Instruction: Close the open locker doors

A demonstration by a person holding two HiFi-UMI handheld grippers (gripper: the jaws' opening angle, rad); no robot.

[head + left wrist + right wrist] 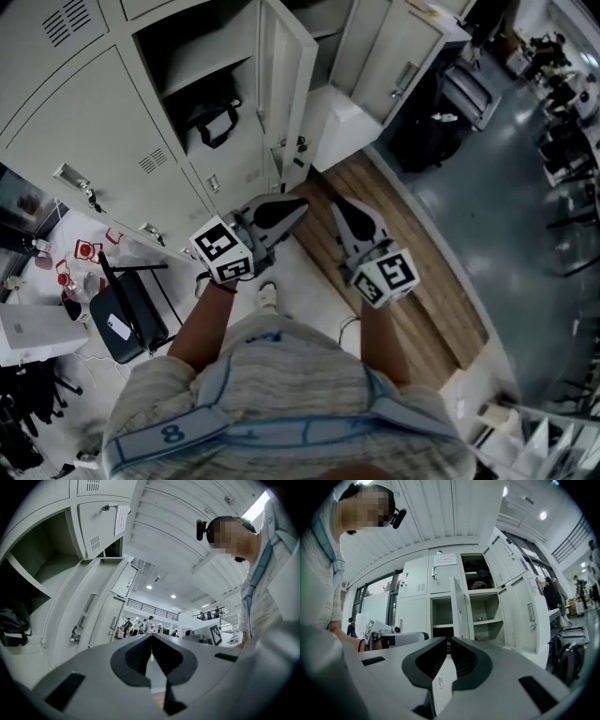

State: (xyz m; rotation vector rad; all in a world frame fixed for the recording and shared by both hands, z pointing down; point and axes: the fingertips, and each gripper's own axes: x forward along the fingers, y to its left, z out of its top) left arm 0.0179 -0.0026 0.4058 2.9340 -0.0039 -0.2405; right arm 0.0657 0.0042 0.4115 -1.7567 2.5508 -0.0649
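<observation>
Both tools are idle and empty; the left gripper (296,206) has its jaws pressed together on nothing, and the right gripper (339,206) is likewise closed with nothing between its pads; that probably suits the job, since closed tips make a firm pusher.

In the head view the nearest open door (287,89) stands out from the locker bank (89,112) at twelve o'clock of the left gripper, near but not touching; a second open door (398,58) hangs well apart at one o'clock of the right gripper. The compartment at ten o'clock holds a black bag (212,118).

The step in hand looks like the approach to the nearest door. To do it well, I judge the left tips should meet the door's outer face close to its latch (300,144), far from the hinge, where a light push turns it most easily; the push should sweep toward nine o'clock and follow the door's arc rather than drive straight; the bag's strap must sit inside the frame before the door meets it; a firm final press should seat the latch.
</observation>
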